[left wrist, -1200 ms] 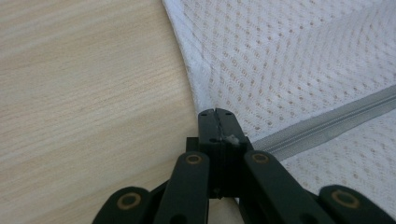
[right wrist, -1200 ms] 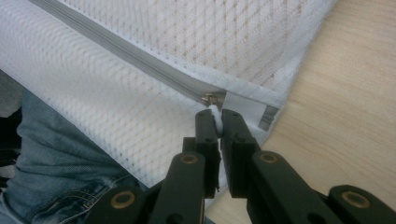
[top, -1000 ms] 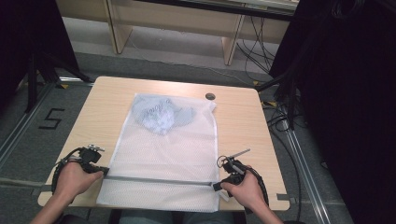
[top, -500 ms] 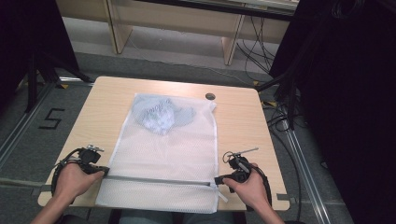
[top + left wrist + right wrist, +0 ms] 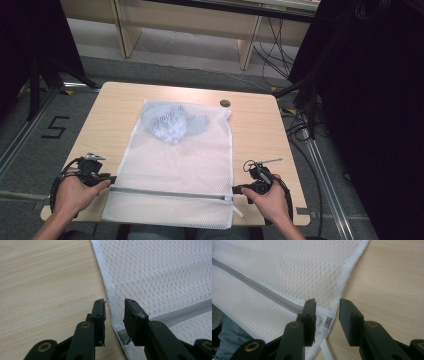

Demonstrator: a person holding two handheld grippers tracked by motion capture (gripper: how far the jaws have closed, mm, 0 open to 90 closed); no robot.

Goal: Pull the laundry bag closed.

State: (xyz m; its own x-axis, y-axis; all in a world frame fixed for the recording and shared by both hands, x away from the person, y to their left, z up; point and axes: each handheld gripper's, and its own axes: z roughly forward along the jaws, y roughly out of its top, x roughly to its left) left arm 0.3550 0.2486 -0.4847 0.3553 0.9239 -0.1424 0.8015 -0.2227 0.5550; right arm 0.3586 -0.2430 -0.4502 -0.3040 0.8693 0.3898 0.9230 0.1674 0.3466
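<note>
both tongs (image 5: 114, 179) (image 5: 235, 189) just opened wide, off the mesh bag (image 5: 180, 165), unlike before

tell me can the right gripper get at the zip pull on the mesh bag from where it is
Probably yes: the right gripper has just been opening, and the zip pull on the mesh bag lies by its jaws with nothing over it.

Left gripper (image 5: 111, 179), right gripper (image 5: 237, 189): fingers just opened, parted, gripping nothing.
</note>
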